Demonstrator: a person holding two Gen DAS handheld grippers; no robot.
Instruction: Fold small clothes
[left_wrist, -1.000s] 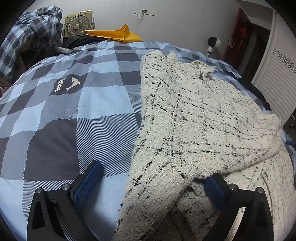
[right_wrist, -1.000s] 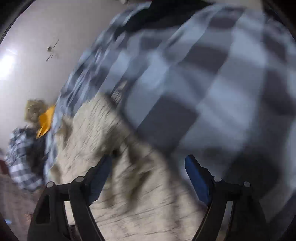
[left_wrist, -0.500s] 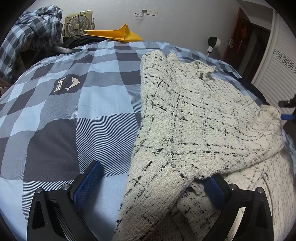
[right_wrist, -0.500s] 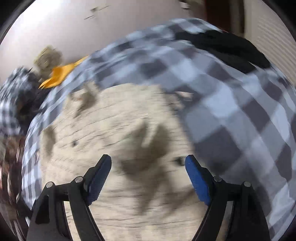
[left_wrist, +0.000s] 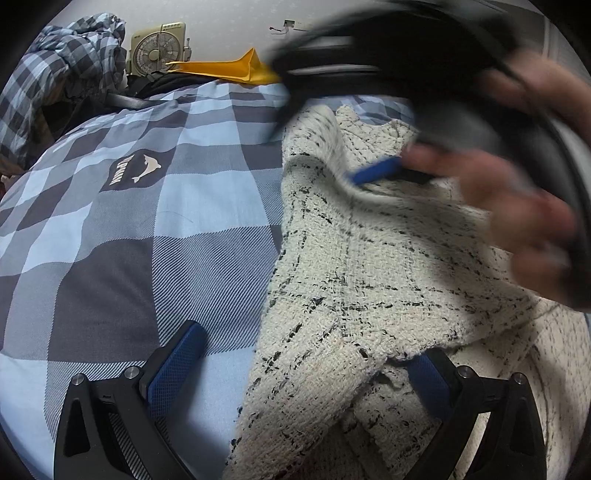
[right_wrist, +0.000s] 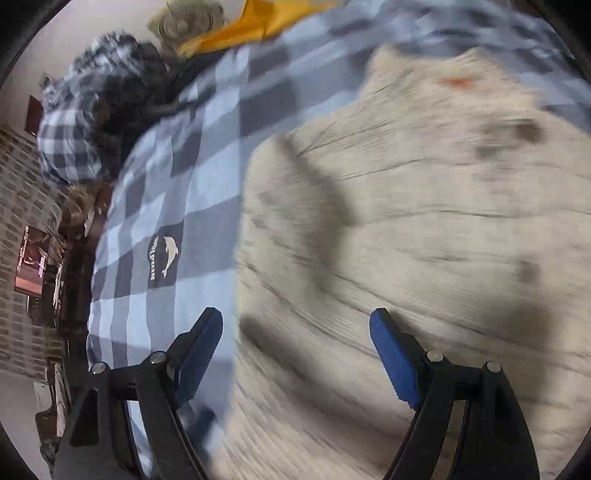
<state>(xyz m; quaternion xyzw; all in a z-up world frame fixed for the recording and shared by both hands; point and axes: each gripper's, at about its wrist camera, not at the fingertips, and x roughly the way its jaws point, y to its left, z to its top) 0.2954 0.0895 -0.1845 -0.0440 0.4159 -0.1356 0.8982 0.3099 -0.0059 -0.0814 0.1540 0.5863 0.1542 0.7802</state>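
The cream knit garment lies on the bed, one flap already folded over; more folds seem left. The left gripper is spread wide at its near edge; the right gripper, also spread, hovers above it.

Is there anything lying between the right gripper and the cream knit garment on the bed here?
Nothing visible does. The right gripper hangs open directly over the cream knit garment, with only air between its fingers and the fabric. The checked bedspread beside it carries no object in that path. The view is motion-blurred.
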